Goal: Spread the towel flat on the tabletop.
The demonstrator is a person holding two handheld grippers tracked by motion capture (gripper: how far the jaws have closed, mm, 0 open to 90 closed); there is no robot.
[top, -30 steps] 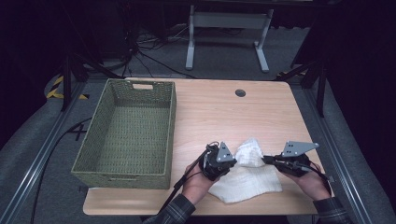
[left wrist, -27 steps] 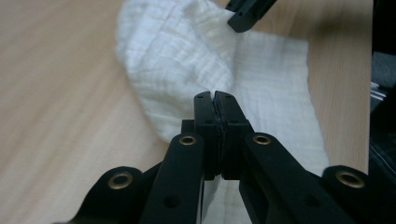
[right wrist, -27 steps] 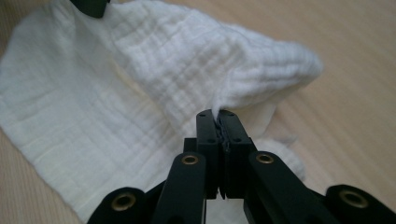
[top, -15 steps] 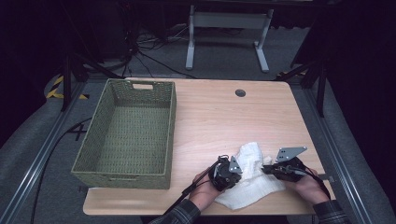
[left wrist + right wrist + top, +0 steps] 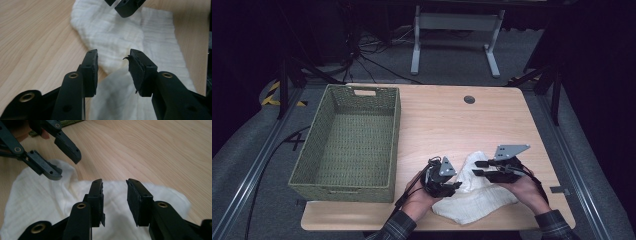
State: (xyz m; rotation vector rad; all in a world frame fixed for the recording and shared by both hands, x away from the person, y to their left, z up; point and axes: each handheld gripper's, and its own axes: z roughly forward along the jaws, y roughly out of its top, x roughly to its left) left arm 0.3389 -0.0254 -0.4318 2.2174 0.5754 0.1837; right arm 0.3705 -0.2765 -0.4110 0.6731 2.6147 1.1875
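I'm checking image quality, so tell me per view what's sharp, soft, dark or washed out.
High view: the table is evenly lit, the floor around it nearly black; the cloth is bright but keeps its folds. Left gripper view: the cloth's weave is crisp ahead of the jaws and blurs to plain white near the lens. Right gripper view: wood grain is sharp, the near cloth soft, the left gripper in focus.

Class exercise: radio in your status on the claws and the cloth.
Both claws, left and right, just opened, nothing gripped. White cloth lies loose on table. Nothing in the way.
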